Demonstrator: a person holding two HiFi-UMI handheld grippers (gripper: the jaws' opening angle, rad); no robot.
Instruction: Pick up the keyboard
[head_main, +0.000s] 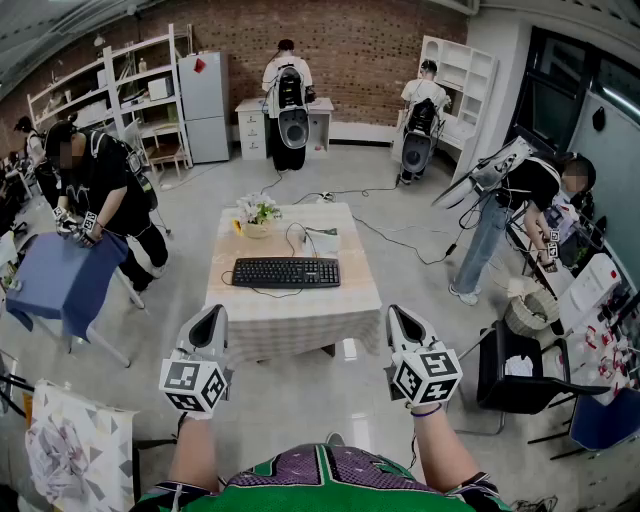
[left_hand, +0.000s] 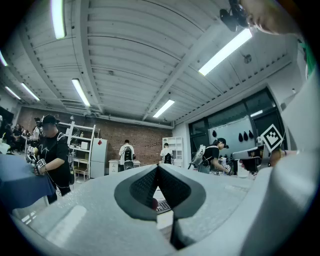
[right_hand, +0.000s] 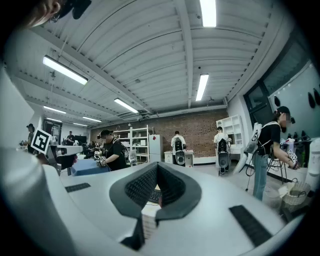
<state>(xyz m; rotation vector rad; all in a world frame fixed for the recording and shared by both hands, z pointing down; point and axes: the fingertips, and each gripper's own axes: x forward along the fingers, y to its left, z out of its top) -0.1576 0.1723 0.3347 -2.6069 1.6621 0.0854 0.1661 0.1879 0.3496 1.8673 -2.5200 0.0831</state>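
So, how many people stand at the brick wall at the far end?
2. One person faces the white desk in the middle; the other person faces the white shelves at the right. Others may be hidden far left.

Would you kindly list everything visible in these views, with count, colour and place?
keyboard: one, black, middle of the table
table: one, pale cloth, centre of the floor
flowers: one pot, white and green, table's far left
people: at least four, mostly dark tops, one left, two at the back wall, one right
fridge: one, pale grey, back wall
shelves: two units, white, back left and back right
blue table: one, blue, left
basket: one, pale, right
left gripper: one, white with black pads, near left, fingers together, empty
right gripper: one, same colours, near right, fingers together, empty
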